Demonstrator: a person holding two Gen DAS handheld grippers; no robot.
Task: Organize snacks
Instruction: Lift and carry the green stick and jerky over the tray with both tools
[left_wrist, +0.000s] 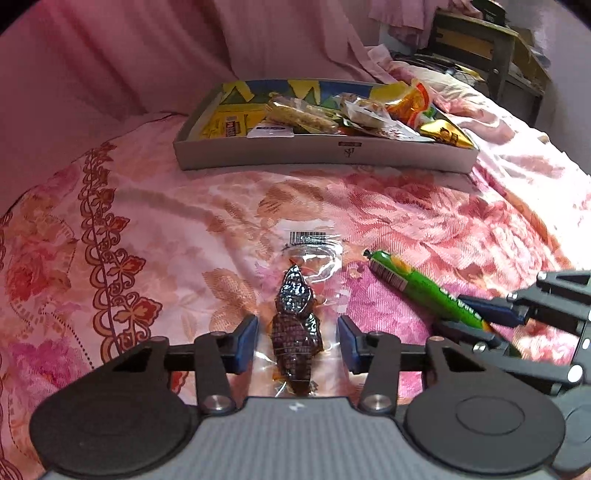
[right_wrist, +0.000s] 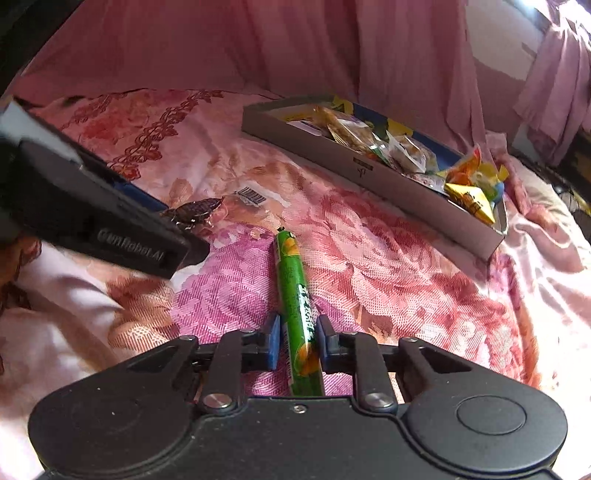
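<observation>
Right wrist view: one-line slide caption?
Right tongs closing around green snack stick on floral bedspread, snack box beyond.

Bare bedspread (left_wrist: 369, 206) before crowded tray (left_wrist: 325, 157)

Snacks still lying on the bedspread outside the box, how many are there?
2: a dark snack in a clear wrapper between the left gripper's fingers, and a green stick between the right gripper's.

What I can't make out

My left tongs (right_wrist: 110, 236) hide most of the dark snack packet (right_wrist: 195, 210) in the right wrist view; the green stick's (right_wrist: 295, 295) near end runs under my right tongs' (right_wrist: 297, 339) body; the box's (left_wrist: 325, 155) snack labels are too small to read.
</observation>
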